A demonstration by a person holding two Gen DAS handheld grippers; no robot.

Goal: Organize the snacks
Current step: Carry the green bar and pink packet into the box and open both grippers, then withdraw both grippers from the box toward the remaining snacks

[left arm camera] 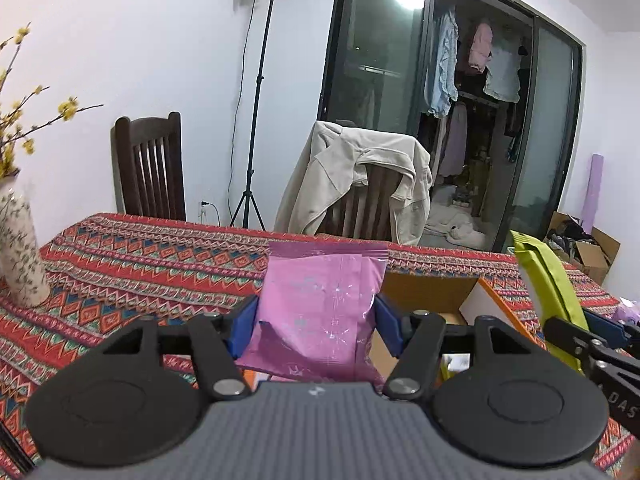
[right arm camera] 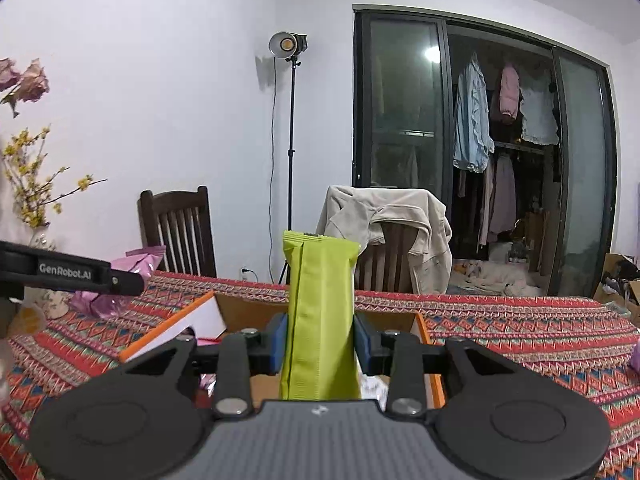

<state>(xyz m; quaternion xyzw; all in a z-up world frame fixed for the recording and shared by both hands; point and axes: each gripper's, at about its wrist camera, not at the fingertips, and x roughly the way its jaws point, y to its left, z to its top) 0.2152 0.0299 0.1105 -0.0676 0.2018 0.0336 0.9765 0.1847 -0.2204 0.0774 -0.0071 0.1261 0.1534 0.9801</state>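
A pink snack packet [left arm camera: 320,308] stands upright between the blue pads of my left gripper [left arm camera: 316,330], which is shut on its lower half. My right gripper [right arm camera: 320,344] is shut on a tall lime-green snack packet [right arm camera: 320,312], held upright above an open cardboard box [right arm camera: 240,308] with orange edges. That green packet [left arm camera: 548,288] and the right gripper [left arm camera: 600,340] show at the right edge of the left wrist view, with the same box [left arm camera: 436,292] below. The left gripper's arm [right arm camera: 72,272] and the pink packet [right arm camera: 140,264] appear at the left of the right wrist view.
The table wears a red patterned cloth [left arm camera: 140,260]. A floral vase [left arm camera: 20,256] with yellow twigs stands at its left. Behind it are a dark wooden chair [left arm camera: 150,168], a chair draped with a beige jacket [left arm camera: 360,184], and a light stand [left arm camera: 260,92].
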